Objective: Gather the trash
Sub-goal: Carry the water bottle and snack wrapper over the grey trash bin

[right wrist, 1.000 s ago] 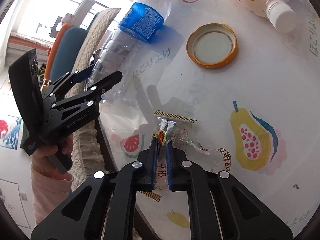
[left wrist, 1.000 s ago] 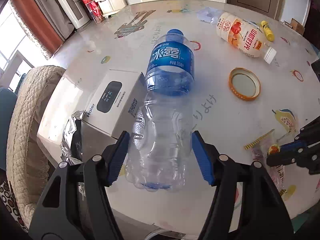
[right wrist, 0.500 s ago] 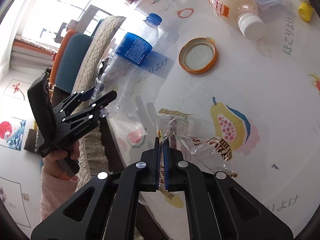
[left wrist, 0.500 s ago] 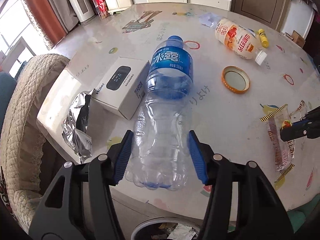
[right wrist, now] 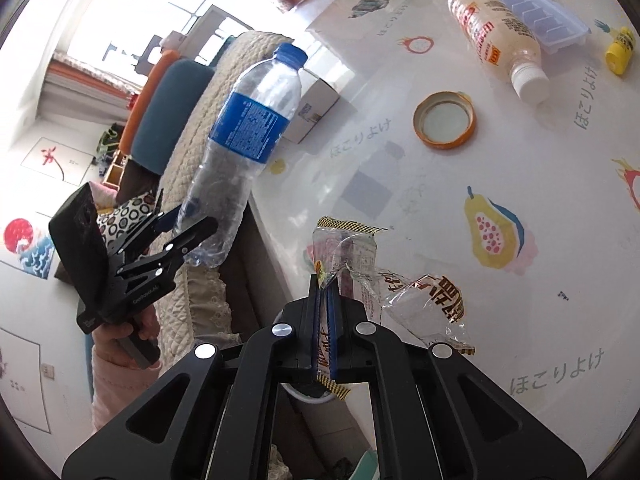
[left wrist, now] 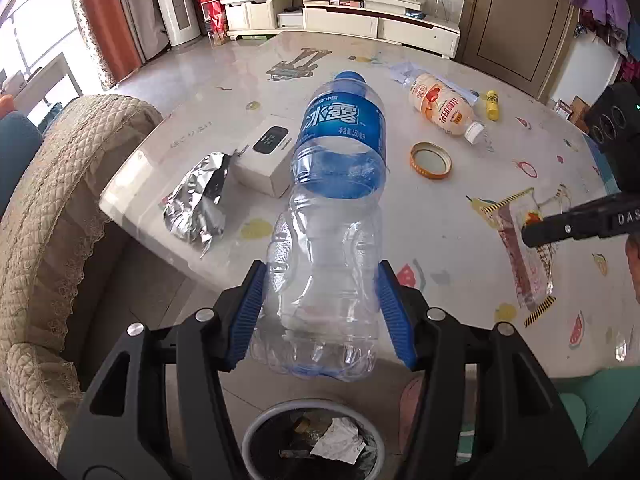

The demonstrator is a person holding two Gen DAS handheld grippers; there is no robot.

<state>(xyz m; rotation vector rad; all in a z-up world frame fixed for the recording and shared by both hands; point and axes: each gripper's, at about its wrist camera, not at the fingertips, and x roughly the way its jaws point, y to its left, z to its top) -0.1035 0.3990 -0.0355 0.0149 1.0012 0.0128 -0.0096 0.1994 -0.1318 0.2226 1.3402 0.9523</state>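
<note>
An empty clear water bottle [left wrist: 340,120] with a blue label and cap hangs in the air past the table's near edge. My left gripper [left wrist: 320,276] is shut on its lower body, and the blue pads dent the plastic. Right below it stands a round trash bin [left wrist: 256,432] with crumpled paper inside. In the right wrist view the bottle [right wrist: 248,132] and the left gripper [right wrist: 188,228] show at the left, with a hand on the gripper's handle. My right gripper [right wrist: 323,292] is shut on a clear snack wrapper [right wrist: 360,248], which dangles just above the table.
On the fruit-print table [left wrist: 440,240] lie a crumpled foil bag [left wrist: 196,208], a white box [left wrist: 264,160], an orange jar lid [left wrist: 430,160], a peach drink bottle [left wrist: 440,108], a small yellow tube [left wrist: 492,104] and an ice tray [right wrist: 536,16]. A quilted chair [left wrist: 60,220] stands on the left.
The left gripper has lifted the bottle and drawn it back off the table, and the bin has come into view beneath. The right gripper has raised the wrapper off the table.
</note>
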